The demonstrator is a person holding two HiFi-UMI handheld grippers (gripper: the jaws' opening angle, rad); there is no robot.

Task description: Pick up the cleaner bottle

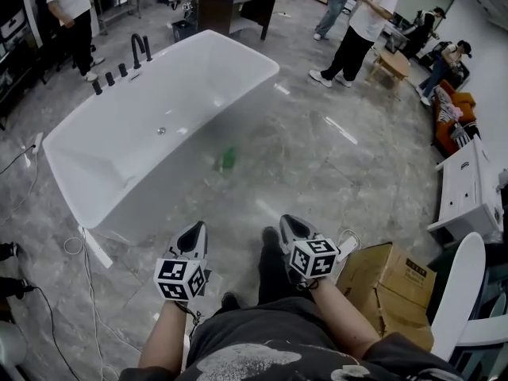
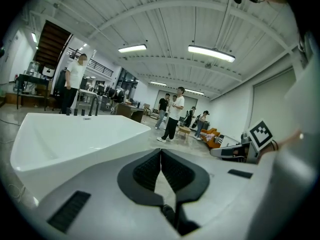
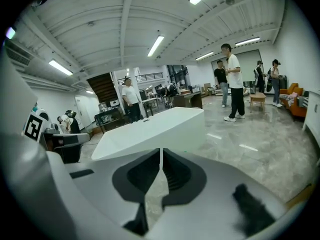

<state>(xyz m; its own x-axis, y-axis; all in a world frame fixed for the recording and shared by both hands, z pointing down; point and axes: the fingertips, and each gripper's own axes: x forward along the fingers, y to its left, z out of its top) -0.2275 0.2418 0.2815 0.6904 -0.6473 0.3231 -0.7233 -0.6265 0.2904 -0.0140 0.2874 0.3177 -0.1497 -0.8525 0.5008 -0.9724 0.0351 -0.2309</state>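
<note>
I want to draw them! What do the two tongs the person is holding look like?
The left tongs and right tongs are pale grey shells narrowing to a tip, with dark ribbed pads. Each carries a white cube with black square markers. The person wears a dark grey T-shirt with a pale print.

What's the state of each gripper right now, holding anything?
Left gripper: jaws closed, nothing held.
Right gripper: jaws closed, nothing held.
</note>
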